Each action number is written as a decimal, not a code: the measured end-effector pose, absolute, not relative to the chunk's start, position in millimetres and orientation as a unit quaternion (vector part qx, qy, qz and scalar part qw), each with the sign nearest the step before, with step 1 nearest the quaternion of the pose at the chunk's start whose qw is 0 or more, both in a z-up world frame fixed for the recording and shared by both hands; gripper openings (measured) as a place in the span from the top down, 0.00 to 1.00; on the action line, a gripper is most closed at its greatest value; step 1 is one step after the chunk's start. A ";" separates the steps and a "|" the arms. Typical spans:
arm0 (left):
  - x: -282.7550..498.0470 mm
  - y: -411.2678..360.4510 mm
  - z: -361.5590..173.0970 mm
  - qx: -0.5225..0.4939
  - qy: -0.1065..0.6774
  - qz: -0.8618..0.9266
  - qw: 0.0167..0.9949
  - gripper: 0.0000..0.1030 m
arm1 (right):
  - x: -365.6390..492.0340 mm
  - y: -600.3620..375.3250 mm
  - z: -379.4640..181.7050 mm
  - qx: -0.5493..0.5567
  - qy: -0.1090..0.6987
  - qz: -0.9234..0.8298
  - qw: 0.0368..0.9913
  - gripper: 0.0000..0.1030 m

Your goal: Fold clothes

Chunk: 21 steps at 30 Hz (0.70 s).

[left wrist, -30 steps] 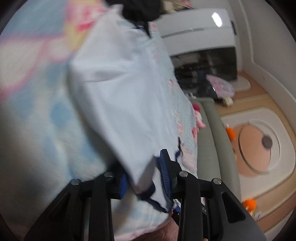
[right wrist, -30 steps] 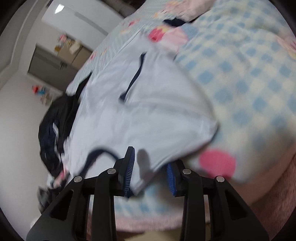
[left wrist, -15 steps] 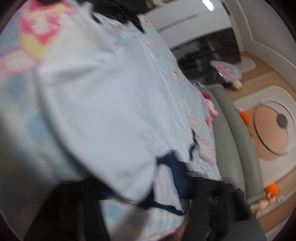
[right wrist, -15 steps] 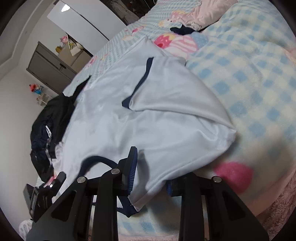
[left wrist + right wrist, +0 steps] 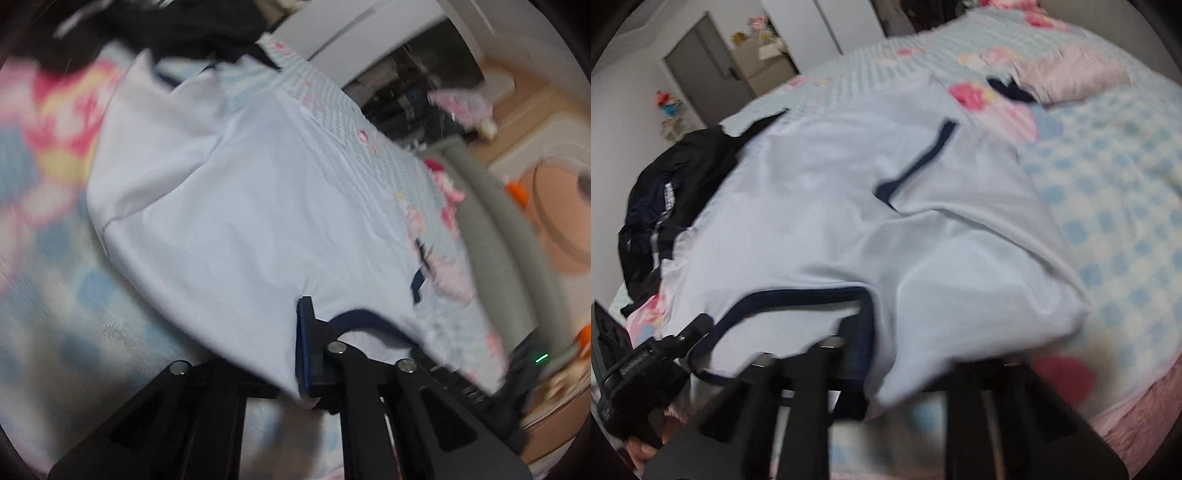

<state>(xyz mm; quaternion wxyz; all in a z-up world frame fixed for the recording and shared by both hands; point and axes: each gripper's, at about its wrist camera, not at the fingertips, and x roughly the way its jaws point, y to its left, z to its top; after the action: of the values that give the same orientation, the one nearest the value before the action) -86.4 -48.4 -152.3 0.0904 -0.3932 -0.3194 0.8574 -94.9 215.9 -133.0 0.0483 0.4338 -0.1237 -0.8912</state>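
Both claws pinch shirt [image 5: 258, 221] hem: left claw [image 5: 273, 354] and right claw [image 5: 908, 354] closed on cloth, stretching edge taut ahead for fold.

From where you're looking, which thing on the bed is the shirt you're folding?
Find the bed with the blue-checked blanket. Spread across its middle is the pale blue shirt, next to a black clothes pile and a pink pillow. Only the shirt has dark navy trim, and both the left gripper and right gripper have its near edge between their fingers.
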 end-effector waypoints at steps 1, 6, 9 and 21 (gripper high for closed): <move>-84.0 -46.9 -148.1 -0.395 -0.310 0.860 0.089 0.97 | -91.4 214.4 -128.0 0.428 -0.114 -0.896 0.049 0.92; -65.6 -47.9 -138.9 -0.409 -0.283 0.864 0.085 0.98 | -73.7 212.0 -108.6 0.403 -0.085 -0.910 0.045 0.94; -52.8 -50.3 -135.5 -0.418 -0.265 0.865 0.082 0.98 | -65.2 209.2 -110.5 0.402 -0.076 -0.911 0.047 0.94; -31.4 -47.5 -137.9 -0.438 -0.257 0.857 0.088 0.98 | -40.2 241.0 -121.2 0.398 -0.099 -0.911 0.051 0.95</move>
<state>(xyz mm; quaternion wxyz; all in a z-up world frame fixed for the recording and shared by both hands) -31.4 -47.6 -137.9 0.0880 -0.4379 -0.2571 0.8570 -40.2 241.0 -121.2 0.0509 0.3975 -0.0986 -0.9109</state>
